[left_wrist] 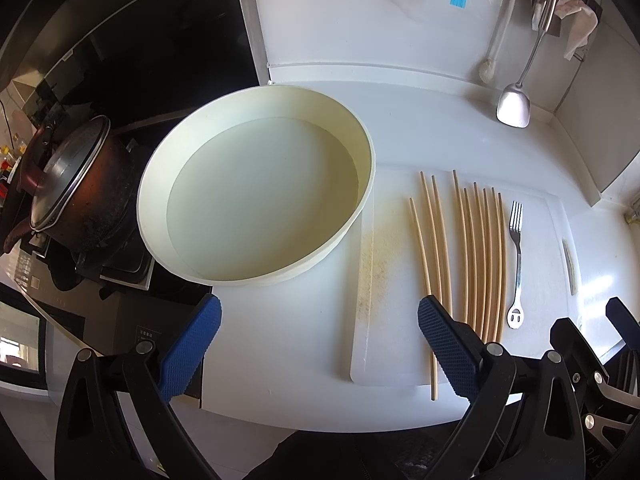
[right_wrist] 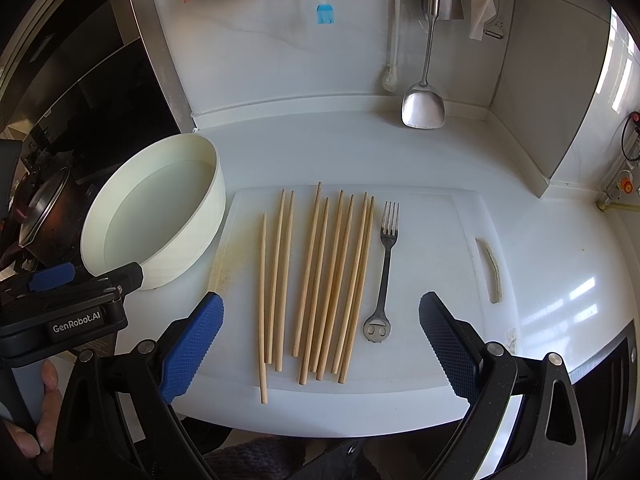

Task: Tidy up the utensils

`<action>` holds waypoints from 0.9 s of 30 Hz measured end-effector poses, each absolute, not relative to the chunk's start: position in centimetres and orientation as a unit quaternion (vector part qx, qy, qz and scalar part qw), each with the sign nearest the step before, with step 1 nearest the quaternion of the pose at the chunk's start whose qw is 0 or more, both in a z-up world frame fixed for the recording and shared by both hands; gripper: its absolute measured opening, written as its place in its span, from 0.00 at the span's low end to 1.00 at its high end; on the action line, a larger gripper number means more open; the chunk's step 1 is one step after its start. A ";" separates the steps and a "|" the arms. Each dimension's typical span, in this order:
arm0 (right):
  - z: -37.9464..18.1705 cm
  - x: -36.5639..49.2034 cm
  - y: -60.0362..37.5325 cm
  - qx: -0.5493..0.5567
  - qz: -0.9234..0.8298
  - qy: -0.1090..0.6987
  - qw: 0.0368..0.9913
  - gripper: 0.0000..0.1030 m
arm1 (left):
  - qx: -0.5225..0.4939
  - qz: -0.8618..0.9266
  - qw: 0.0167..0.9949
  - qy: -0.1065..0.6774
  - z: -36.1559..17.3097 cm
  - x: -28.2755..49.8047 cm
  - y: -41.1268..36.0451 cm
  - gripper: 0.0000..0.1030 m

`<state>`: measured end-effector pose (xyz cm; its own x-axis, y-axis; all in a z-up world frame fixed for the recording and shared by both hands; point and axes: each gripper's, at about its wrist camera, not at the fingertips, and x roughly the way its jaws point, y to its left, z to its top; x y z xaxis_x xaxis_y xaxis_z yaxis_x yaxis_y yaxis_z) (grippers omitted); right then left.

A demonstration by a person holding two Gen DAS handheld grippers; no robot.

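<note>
Right wrist view: the right hand-held gripper (right_wrist: 320,344) hovers with its blue-padded jaws spread wide and holding nothing, above the near edge of a white cutting board (right_wrist: 440,240) that lies on the white counter (right_wrist: 560,264). Between the jaws, toward 12 o'clock, lie the wooden chopsticks (right_wrist: 320,288), nine in number, arranged roughly parallel with their tips pointing away from the camera; three sit slightly apart at the 11 o'clock side, and the remaining six are bunched closer together. Just beside the bunch, at about 1 o'clock from the gripper, lies a metal fork (right_wrist: 384,268), tines away, its handle end shaped like a small face. A round cream-coloured container (right_wrist: 216,200) stands at 10 o'clock, touching or nearly touching the board's left edge (which of the two cannot be told). Left wrist view: the left hand-held gripper (left_wrist: 320,348) is likewise wide apart and carries nothing; the container (left_wrist: 360,200) fills the field at 12 o'clock, while the chopsticks (left_wrist: 476,256) and the fork (left_wrist: 517,264) lie at 2 o'clock, the nearest chopsticks passing under the right finger (left_wrist: 448,348). A dark lidded pot (left_wrist: 76,196) stands on the stove at 9 o'clock. On the back wall hang a blue brush (right_wrist: 325,14) and a metal spatula (right_wrist: 423,108).
</note>
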<state>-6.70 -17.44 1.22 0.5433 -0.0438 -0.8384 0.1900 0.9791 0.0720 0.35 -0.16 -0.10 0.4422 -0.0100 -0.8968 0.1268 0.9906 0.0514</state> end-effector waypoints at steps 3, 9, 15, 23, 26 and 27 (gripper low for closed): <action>1.2 -6.7 -17.4 0.077 -0.066 0.473 0.875 0.91 | 0.055 -0.041 0.847 0.527 -0.1 0.4 -0.2 0.94; 1.2 -6.6 -17.4 0.077 -0.066 0.473 0.875 0.91 | 0.055 -0.041 0.847 0.527 -0.1 0.4 -0.2 0.94; 1.2 -6.6 -17.4 0.077 -0.066 0.474 0.875 0.91 | 0.055 -0.041 0.847 0.527 -0.1 0.4 -0.2 0.94; 1.4 -6.4 -17.4 0.077 -0.066 0.474 0.874 0.91 | 0.055 -0.041 0.847 0.527 -0.1 0.5 -0.2 0.94; 1.2 -6.4 -17.4 0.077 -0.066 0.475 0.874 0.91 | 0.055 -0.041 0.847 0.527 -0.1 0.5 -0.2 0.94; 1.2 -6.4 -17.4 0.077 -0.066 0.475 0.874 0.91 | 0.055 -0.041 0.847 0.527 -0.1 0.5 -0.2 0.94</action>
